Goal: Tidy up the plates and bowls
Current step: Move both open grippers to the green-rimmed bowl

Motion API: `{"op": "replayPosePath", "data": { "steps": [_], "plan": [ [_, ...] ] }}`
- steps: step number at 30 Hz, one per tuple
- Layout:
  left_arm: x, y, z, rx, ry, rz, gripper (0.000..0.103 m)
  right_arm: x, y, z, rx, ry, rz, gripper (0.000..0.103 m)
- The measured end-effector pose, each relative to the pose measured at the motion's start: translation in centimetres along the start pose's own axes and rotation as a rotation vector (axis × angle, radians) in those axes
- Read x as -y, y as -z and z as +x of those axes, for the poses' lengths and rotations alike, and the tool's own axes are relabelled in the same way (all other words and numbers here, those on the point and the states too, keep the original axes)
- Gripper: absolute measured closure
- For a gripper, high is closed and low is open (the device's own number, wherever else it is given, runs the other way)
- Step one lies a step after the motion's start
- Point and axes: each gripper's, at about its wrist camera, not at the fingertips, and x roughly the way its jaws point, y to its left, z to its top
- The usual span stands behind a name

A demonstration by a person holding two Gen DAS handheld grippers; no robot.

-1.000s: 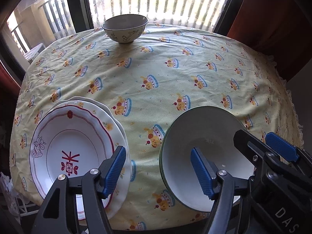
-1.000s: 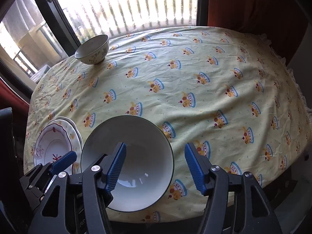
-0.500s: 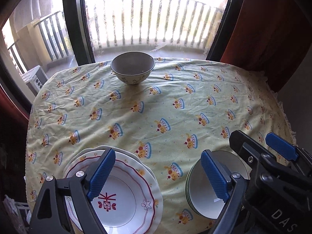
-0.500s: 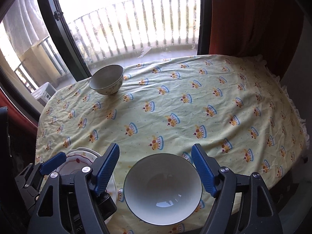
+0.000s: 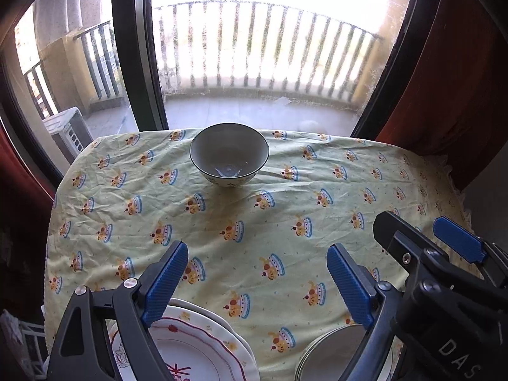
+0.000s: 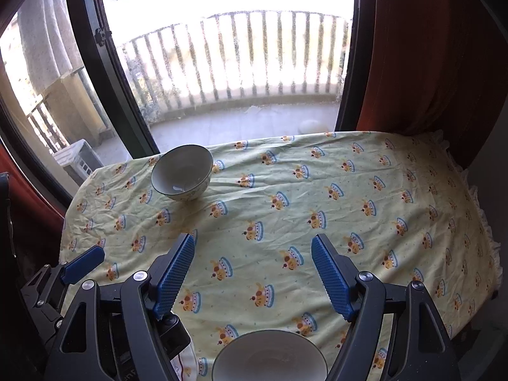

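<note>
Both my left tongs [image 5: 257, 281] and right tongs [image 6: 253, 274] are spread, empty. Far bowl [image 5: 229, 155] at 12 o'clock on the worktop [image 5: 285, 222]; approach rim-first, level. Plates [image 5: 203, 346] and near bowl [image 6: 270, 357] lie at 6.

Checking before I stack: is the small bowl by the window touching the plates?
Apart. The left wrist view shows a wide stretch of tablecloth between the small bowl and the plates.

Yellow tablecloth [image 5: 254, 231] – crown print; white plate [image 5: 197, 349] – red trim.
</note>
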Motion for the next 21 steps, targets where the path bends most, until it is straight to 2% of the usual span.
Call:
{"op": "replayPosePath", "data": {
  "steps": [7,12,16,21],
  "plan": [
    [0.0,-3.2,3.0,-0.008,-0.085,-0.08,0.013,0.2,-4.4,3.9,-0.008,-0.054,-0.074,0.024],
    [0.1,-5.5,5.4,0.009,-0.178,-0.122,0.013,0.2,-7.2,7.4,-0.019,-0.104,-0.121,0.024],
    [-0.7,-7.4,7.5,0.005,-0.233,-0.181,0.019,-0.1,-9.3,11.0,-0.037,-0.164,-0.125,0.024],
    [-1.6,-9.1,9.6,0.012,-0.293,-0.212,0.021,-1.3,-11.6,14.4,-0.04,-0.184,-0.159,0.025]
  ]
}}
